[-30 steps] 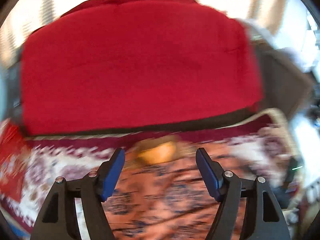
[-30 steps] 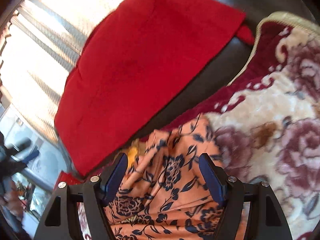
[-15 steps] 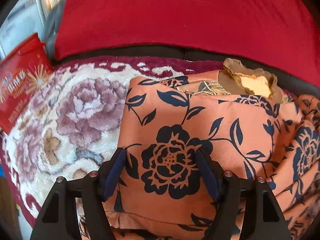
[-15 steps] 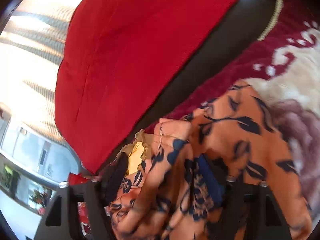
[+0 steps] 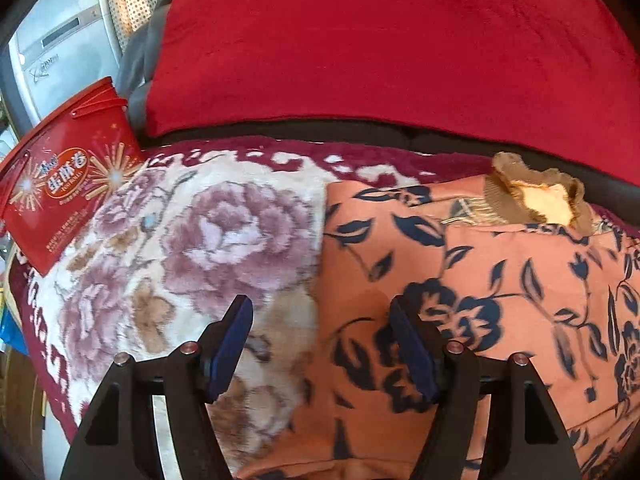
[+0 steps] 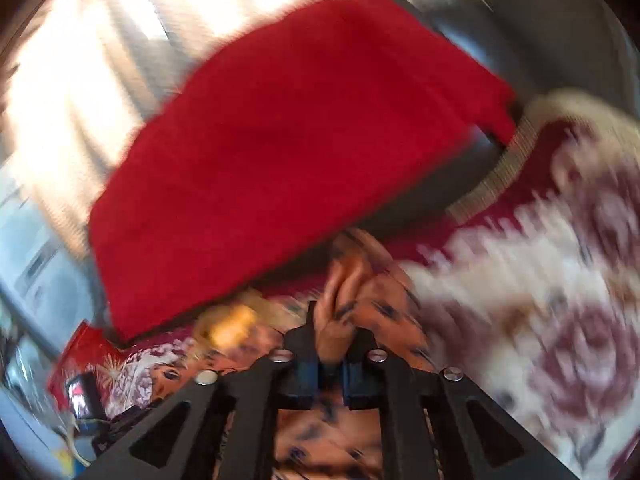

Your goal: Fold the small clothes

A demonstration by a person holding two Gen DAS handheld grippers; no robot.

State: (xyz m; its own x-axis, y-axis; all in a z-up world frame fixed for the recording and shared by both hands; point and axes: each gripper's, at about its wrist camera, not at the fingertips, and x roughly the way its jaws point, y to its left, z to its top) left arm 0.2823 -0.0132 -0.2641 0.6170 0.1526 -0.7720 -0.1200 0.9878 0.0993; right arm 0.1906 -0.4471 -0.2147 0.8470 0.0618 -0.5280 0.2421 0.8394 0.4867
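Pinching a bunched fold of the orange floral garment (image 6: 352, 280), the right hand-held gripper (image 6: 330, 360) has just closed to lift it, while the left hand-held gripper (image 5: 320, 344) hovers spread over its edge, probably to pin it.

A dark sofa (image 5: 360, 130) carries a floral blanket (image 5: 208, 236); the orange flowered garment (image 5: 500, 280) lies on it.

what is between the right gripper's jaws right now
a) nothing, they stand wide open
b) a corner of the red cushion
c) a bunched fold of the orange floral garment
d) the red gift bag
c: the right gripper has its jaws closed on a bunched fold of the orange floral garment.
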